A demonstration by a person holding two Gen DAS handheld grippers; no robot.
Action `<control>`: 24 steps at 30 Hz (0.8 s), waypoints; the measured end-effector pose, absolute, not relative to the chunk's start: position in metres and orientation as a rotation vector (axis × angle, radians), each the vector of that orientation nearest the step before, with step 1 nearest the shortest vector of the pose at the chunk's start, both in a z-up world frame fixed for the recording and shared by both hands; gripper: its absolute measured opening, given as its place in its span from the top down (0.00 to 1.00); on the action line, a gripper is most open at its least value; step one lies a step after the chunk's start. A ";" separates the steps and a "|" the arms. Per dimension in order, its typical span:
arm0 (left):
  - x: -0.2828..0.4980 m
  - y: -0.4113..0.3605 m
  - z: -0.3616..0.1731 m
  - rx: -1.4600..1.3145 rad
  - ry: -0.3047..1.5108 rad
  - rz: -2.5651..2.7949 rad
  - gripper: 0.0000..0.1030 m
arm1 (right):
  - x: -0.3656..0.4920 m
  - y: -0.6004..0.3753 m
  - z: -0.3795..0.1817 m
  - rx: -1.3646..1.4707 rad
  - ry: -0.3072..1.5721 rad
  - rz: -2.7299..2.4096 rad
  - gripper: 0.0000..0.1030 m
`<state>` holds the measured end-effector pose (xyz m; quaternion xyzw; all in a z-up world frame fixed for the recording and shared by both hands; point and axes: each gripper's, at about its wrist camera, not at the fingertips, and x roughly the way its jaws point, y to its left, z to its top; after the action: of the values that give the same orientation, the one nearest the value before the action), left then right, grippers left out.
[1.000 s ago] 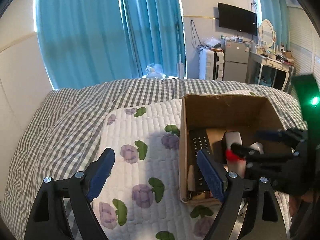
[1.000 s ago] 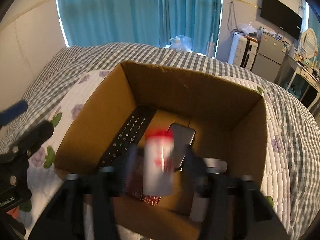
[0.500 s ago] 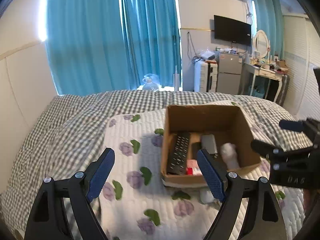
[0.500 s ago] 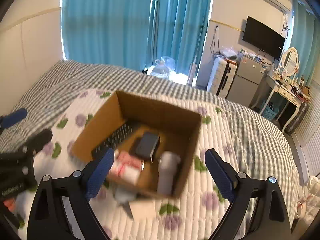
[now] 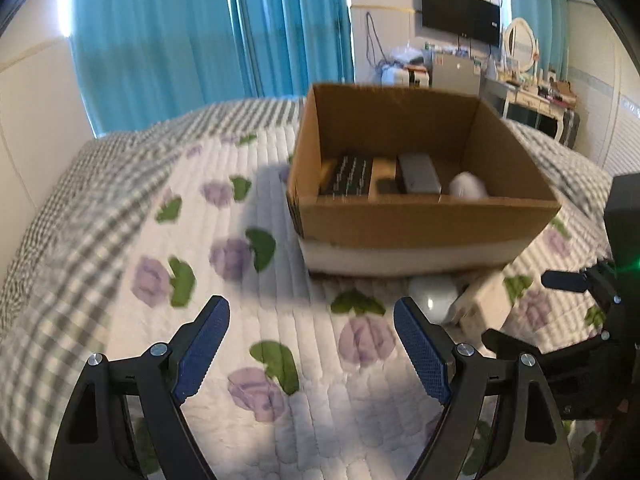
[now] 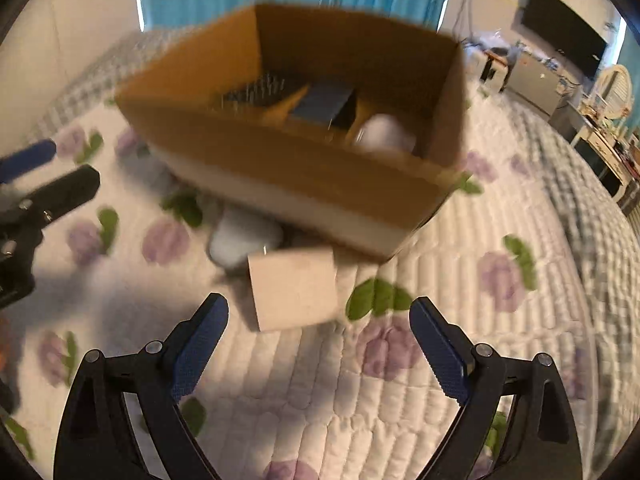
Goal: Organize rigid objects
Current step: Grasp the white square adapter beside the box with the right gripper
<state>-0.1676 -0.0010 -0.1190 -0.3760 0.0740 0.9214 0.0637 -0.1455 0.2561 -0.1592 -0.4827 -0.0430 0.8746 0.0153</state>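
Both the left gripper (image 5: 310, 344) and the right gripper (image 6: 318, 344) hung spread and empty in front of the cardboard box (image 6: 320, 168). Inside the box lay a black remote (image 5: 347, 178), a grey device (image 5: 419, 173) and a white bottle (image 6: 384, 133). A pale rounded object (image 6: 240, 238) and a small beige box (image 6: 294, 288) sat on the floral quilt (image 6: 420, 360), just in front of the cardboard box.

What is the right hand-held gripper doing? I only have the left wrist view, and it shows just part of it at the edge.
Observer: The right hand-held gripper is open. Its blue pads are spread wide with nothing between them.
Operator: What is it facing?
Observer: A small tan carton lies on the quilt straight ahead of it, in line with the gap between the fingers and not touching either one.
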 end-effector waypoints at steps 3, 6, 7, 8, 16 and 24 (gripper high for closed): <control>-0.167 -0.004 -0.128 -1.170 0.208 2.766 0.16 | -0.155 0.258 -0.169 -1.529 -0.102 2.719 0.10; -0.167 -0.005 -0.131 -1.183 0.189 2.759 0.16 | -0.163 0.259 -0.178 -1.549 -0.061 2.720 0.17; -0.165 -0.005 -0.131 -1.176 0.186 2.761 0.16 | -0.164 0.260 -0.181 -1.560 -0.052 2.716 0.28; -0.164 -0.004 -0.131 -1.171 0.187 2.760 0.16 | -0.166 0.261 -0.184 -1.580 -0.027 2.719 0.35; -0.157 0.012 -0.130 -1.187 0.205 2.710 0.16 | -0.133 0.283 -0.164 -1.526 0.118 2.721 0.51; -0.162 0.063 -0.122 -1.214 0.236 2.642 0.16 | -0.098 0.330 -0.139 -1.386 0.181 2.663 0.52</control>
<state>-0.1620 0.0634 -0.1215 -0.4134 0.0802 0.9001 0.1120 -0.0984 0.3301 -0.1385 -0.4598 0.0601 0.8834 0.0671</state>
